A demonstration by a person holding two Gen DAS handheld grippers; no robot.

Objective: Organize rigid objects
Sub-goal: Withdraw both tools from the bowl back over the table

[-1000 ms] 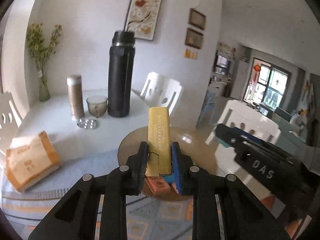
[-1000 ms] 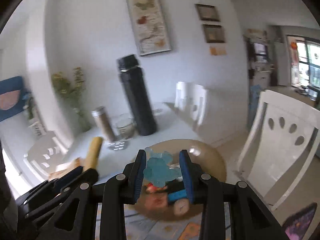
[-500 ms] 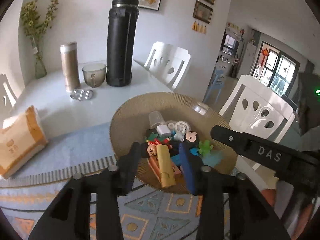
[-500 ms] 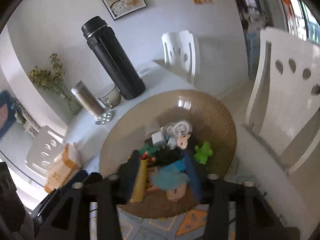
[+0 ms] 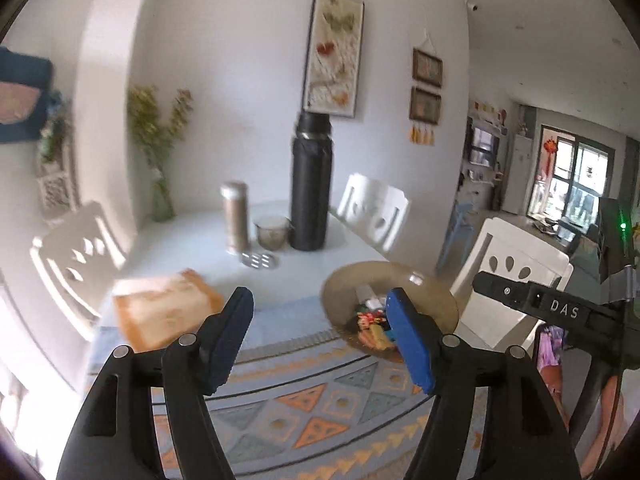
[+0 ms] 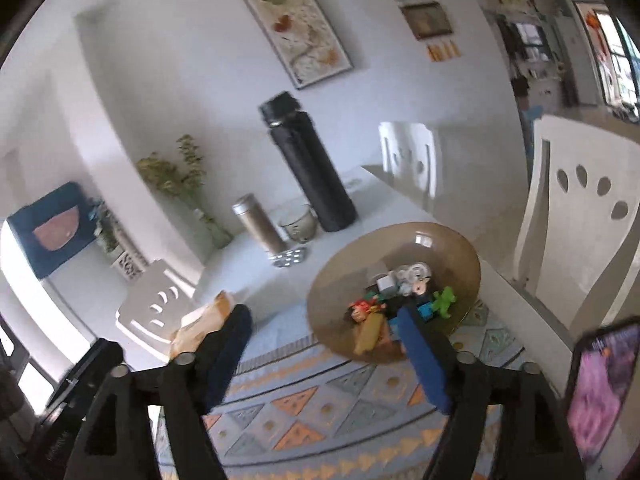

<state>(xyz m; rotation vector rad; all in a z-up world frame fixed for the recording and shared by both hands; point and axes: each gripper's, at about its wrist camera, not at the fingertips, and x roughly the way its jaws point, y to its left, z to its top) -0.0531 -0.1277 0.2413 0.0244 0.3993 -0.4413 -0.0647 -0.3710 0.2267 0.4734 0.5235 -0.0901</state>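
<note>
Right wrist view: the right gripper (image 6: 324, 344) is hovering with its jaws opening wide and nothing between them, and the woven bowl (image 6: 460, 248) is sitting just beyond its blue-padded finger, holding the small toys (image 6: 400, 300) and a gold bar (image 6: 370, 332) in a pile. The left gripper (image 5: 320, 332) is likewise spreading its jaws, empty, with the same bowl (image 5: 344, 280) lying ahead and to the right of them on the patterned mat (image 5: 320, 400) covering the worktop (image 5: 192, 240).
</note>
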